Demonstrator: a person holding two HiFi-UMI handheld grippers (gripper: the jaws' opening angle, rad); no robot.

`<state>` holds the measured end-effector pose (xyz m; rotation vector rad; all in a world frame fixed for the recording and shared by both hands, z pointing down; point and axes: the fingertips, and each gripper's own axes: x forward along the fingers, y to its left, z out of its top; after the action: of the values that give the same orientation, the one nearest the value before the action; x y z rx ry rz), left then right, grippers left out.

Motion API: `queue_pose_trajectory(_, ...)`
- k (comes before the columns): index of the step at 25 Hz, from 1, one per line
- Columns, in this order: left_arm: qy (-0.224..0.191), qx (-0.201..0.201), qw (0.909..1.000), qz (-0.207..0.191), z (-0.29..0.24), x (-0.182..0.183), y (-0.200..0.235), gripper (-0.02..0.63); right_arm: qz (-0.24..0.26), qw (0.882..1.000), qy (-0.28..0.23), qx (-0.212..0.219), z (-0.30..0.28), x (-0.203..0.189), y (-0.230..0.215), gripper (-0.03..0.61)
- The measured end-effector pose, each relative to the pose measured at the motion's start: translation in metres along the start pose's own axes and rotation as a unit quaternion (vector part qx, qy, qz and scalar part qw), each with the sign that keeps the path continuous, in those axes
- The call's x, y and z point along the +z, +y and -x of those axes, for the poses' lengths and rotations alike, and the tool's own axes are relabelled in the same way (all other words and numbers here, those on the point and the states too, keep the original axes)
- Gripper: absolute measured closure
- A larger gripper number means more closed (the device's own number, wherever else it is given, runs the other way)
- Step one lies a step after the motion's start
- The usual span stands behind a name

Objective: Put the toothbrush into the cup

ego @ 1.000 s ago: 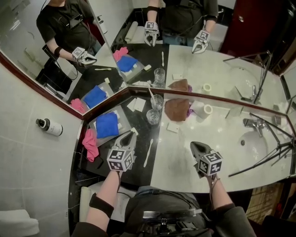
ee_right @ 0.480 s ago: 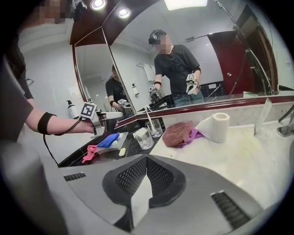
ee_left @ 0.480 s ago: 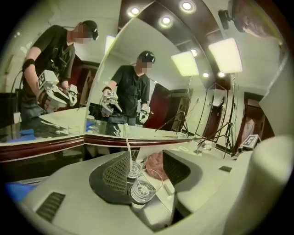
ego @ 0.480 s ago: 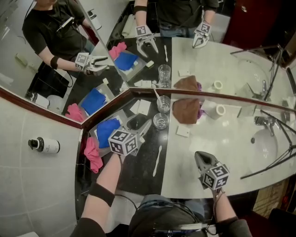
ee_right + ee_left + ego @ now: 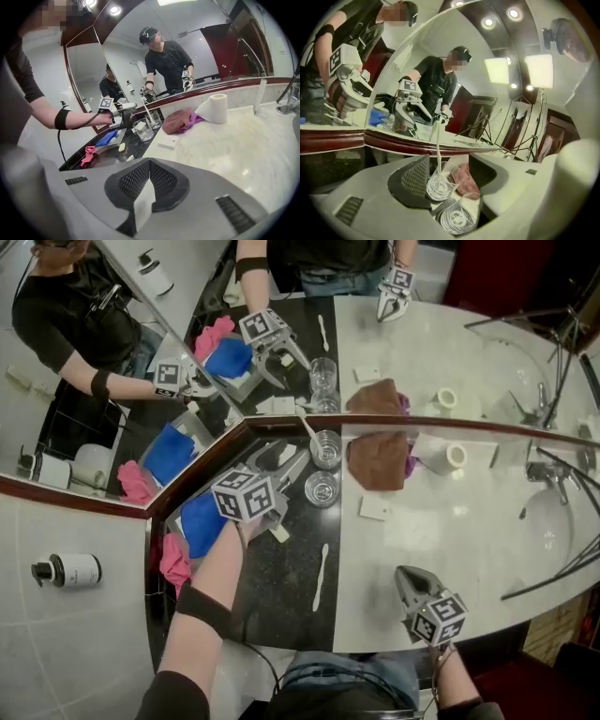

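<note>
Fingers just opened wide and empty, the left gripper (image 5: 284, 457) points at the empty cup (image 5: 322, 488). The right gripper (image 5: 403, 576) has its fingers closed on nothing. The toothbrush (image 5: 321, 576) lies on the dark bench (image 5: 281, 587), long axis towards the cup, back behind the left fingers and slightly nearer the right.

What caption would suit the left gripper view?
Left claw, jaws just opening, empty, faces the near cup and the far cup holding a toothbrush.

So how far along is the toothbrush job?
Done: one white toothbrush already stands in the far cup. In hand: nothing; the left gripper, its jaws just opening, reaches toward the cups, pressing on neither, and the right gripper is shut and empty. Left: a second toothbrush lies untouched on the dark counter, the near cup empty.
</note>
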<state>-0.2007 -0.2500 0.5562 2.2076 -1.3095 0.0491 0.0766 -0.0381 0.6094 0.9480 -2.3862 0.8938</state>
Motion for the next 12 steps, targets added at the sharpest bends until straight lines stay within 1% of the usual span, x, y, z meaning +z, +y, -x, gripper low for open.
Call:
queue_pose_trajectory(6,-0.005,-0.002,0.9995,0.031,-0.029,0.004,0.02,0.348,-0.006,1.0,0.003,-0.003,-0.01,-0.009,-0.005,0.56)
queue_pose_trajectory(11,0.004,-0.011,0.9995,0.03,-0.044,0.005,0.022,0.353,-0.008,1.0,0.007,-0.003,-0.013,-0.01,-0.006,0.56)
queue_pose_trajectory(12,0.007,-0.012,0.9995,0.03,-0.047,0.005,0.022,0.367,-0.009,1.0,0.007,-0.003,-0.014,-0.012,-0.007,0.56)
